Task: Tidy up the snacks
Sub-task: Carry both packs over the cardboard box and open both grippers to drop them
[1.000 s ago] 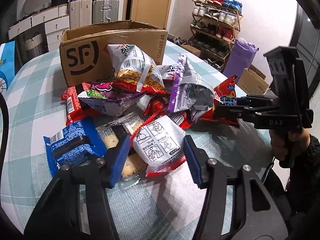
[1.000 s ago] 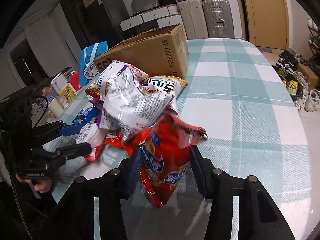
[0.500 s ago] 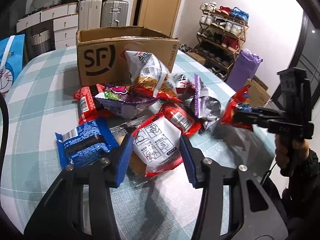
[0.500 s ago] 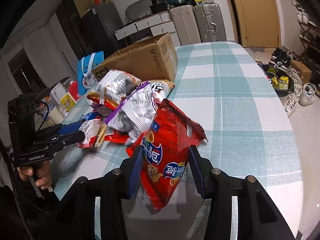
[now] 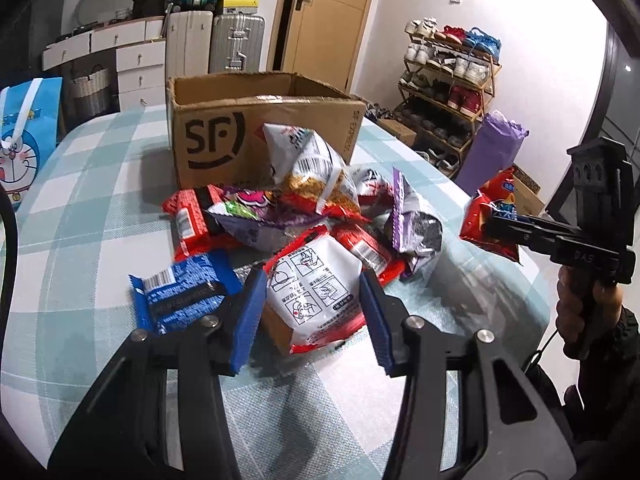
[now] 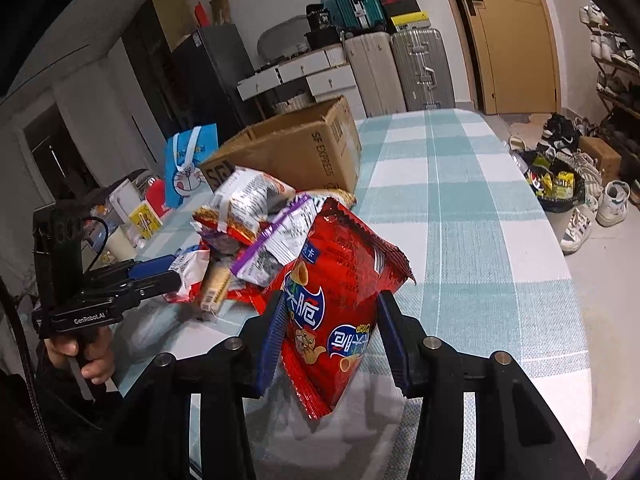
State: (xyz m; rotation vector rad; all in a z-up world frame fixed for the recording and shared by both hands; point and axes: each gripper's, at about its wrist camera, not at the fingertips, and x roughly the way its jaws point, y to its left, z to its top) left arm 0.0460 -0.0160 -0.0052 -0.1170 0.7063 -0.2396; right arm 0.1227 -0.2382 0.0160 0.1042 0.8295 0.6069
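Teal-and-white checked cloth covered the table (image 6: 472, 216), and its whole right half lay bare out to the rounded edge, beyond which shoes and a bin bag sat on the floor. The near strip of cloth in front of both grippers was also free. On the far left part of the table stood an open cardboard box (image 5: 256, 136), its top flaps up and its inside not visible from these angles. The heap of snack packets (image 5: 312, 208) lay just in front of the box, reaching toward the near edge.

The left gripper (image 5: 312, 316) had its blue pads (image 5: 248, 312) pinching a white packet with red edges (image 5: 316, 296), which sat at the near side of the heap; a blue packet (image 5: 180, 296) lay just to its left, touching the gripper's left finger or very near it. The right gripper (image 6: 332, 344) was clamped on a red chip bag (image 6: 336, 304), pads pressed into both sides, the bag held clear of the cloth and to the right of the heap. A hand (image 5: 580, 312) gripped the right tool's handle at the table's right edge.
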